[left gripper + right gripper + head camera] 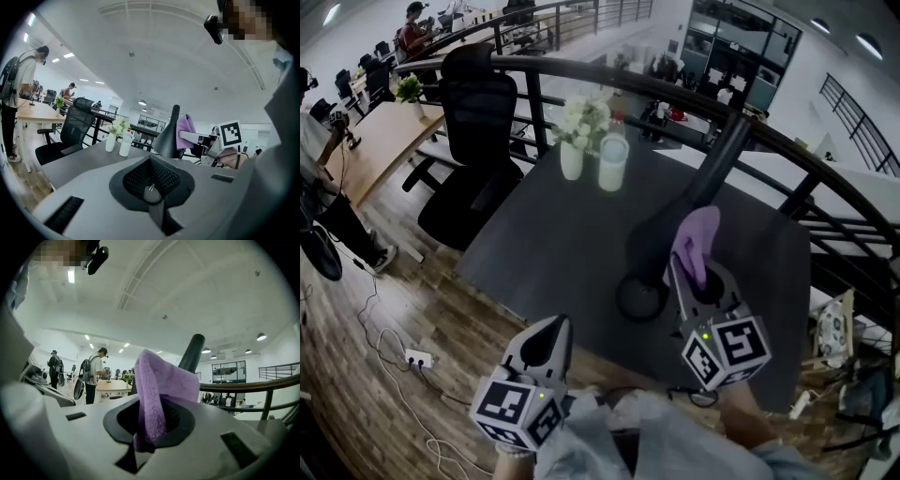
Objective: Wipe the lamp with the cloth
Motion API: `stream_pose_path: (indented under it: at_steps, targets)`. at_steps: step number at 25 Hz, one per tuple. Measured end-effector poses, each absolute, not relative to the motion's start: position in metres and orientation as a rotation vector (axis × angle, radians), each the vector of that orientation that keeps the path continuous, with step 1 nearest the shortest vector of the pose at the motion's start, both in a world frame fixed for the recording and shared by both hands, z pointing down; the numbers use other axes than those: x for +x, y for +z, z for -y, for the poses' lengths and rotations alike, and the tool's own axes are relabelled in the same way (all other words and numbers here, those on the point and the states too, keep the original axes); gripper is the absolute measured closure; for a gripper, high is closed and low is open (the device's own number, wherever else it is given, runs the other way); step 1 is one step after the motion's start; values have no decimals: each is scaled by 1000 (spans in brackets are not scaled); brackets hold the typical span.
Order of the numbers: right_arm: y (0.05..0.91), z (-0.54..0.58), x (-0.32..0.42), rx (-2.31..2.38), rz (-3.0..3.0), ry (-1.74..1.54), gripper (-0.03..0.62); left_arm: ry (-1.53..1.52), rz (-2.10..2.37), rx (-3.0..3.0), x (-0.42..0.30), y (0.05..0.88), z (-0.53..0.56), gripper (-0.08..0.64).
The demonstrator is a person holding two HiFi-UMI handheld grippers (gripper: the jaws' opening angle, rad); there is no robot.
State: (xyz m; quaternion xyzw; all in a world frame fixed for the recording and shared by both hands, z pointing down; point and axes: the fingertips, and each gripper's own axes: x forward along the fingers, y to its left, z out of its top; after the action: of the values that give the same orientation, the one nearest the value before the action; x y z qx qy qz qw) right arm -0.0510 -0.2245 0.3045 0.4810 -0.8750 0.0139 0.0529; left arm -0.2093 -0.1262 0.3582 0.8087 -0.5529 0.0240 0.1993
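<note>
- Clamps a purple cloth (157, 394) in the right gripper (692, 274), jaws clenched on its fold, loose end standing up above them.
- Lifts that cloth to the sloping black hood of the lamp (661, 234); touching or just short of it, impossible to tell from any view.
- Holds the left gripper (551, 330) low and close to the body, off the near edge of the table (553, 244), jaws pressed together on nothing.
- Extends both grippers forward from pale sleeves (609, 427), right ahead of left, marker cubes (724, 352) turned up toward the head camera.
- Plants the lamp's round base (642, 298) on the dark tabletop near its front edge, just left of the right gripper, with the stem (727, 150) slanting up and away to the right.
- Pairs a white vase (573, 157) of pale flowers with a milky bottle (612, 161) at the table's far edge, just beside each other and well apart from the lamp.
- Parks a black office chair (473, 141) beside the table's left side.
- Curves a dark railing (825, 169) behind the table, with a lower level visible beyond it.
- Trails white cable and a power strip (417, 357) across the wooden floor (422, 300) at left.
- Frames a wooden desk (380, 141) at far left, a person (319, 178) standing at it, inside a bright open office.
</note>
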Motion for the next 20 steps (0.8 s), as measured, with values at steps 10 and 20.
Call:
stream_pose_path:
  at_steps: [10, 20]
  targets:
    - [323, 206, -108, 1203, 2708, 48, 541, 65, 1538, 2246, -219, 360, 127, 548]
    - [333, 206, -144, 1090, 2660, -23, 541, 37, 1569, 2233, -232, 361, 127, 548]
